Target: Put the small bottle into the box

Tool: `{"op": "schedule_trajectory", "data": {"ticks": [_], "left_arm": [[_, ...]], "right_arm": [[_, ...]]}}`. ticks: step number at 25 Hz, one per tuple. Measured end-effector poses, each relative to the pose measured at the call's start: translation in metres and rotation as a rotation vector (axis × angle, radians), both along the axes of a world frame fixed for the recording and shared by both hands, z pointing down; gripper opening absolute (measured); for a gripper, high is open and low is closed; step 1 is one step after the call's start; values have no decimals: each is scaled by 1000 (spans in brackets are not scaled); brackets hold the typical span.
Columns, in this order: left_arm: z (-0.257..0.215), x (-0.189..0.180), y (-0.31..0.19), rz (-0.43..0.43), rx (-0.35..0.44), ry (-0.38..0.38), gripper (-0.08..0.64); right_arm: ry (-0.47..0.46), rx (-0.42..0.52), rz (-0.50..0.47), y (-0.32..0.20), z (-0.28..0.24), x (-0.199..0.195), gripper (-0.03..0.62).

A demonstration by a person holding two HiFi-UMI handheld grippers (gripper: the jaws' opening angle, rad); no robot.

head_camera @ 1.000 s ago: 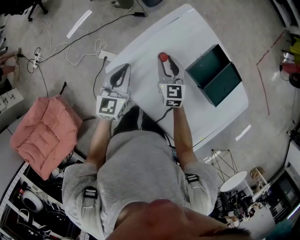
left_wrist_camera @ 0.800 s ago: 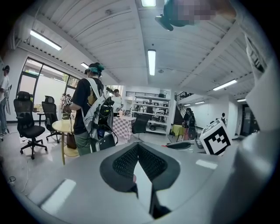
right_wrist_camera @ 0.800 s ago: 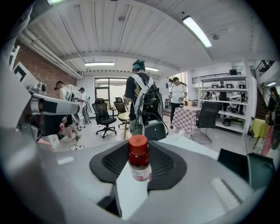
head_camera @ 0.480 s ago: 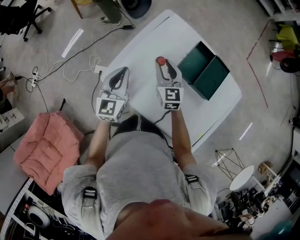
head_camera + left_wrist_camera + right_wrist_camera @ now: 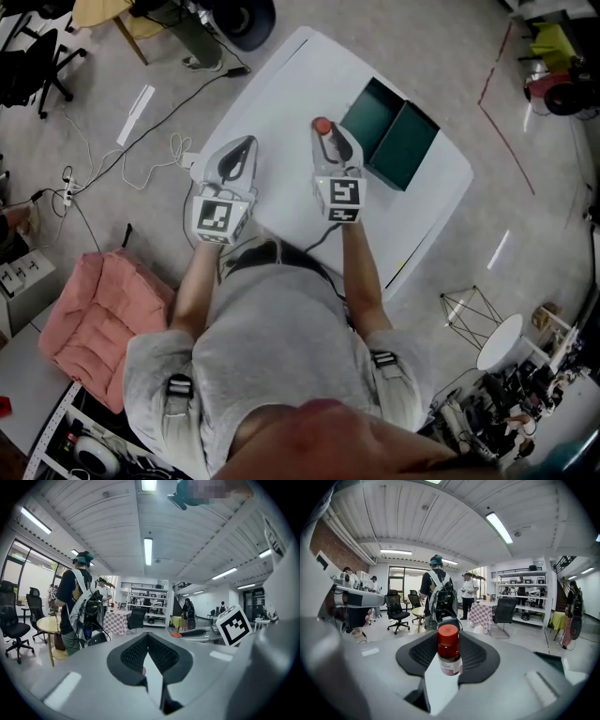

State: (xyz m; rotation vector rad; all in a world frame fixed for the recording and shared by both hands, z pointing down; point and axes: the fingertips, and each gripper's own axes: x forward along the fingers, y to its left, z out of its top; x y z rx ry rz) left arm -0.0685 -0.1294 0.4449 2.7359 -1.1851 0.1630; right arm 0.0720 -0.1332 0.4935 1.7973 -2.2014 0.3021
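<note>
1. The right claw (image 5: 326, 137) grips the small brownish bottle with a red cap (image 5: 449, 654) upright between its part-closed jaws, just left of the open dark green metal box (image 5: 403, 114), above the white table (image 5: 281, 89).
2. The right forearm reaches straight forward, its claw tilted slightly down.
3. The left claw (image 5: 246, 145), farther left of the box, has its jaws together and empty.

small bottle's (image 5: 322, 125) body hidden inside my right claw (image 5: 329, 141) from overhead, only its red cap showing, label print too blurred to read, bench's (image 5: 281, 103) near edge hidden behind my arms (image 5: 361, 267), box (image 5: 551, 660) just a dark sliver past the claw's shell
</note>
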Motion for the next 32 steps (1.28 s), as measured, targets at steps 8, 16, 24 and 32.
{"op": "schedule_trajectory", "data": {"ticks": [8, 16, 24, 32], "left_arm": [[3, 32, 0, 61, -11, -9, 12], [14, 56, -4, 94, -33, -19, 12], [40, 71, -5, 102, -85, -42, 12], [65, 83, -13, 98, -132, -64, 12]], "right_arm": [[2, -2, 78, 9, -1, 40, 137], [-2, -28, 139, 14, 11, 72, 137], [-29, -70, 145, 11, 36, 87, 138], [-57, -121, 139, 5, 66, 94, 138]]}}
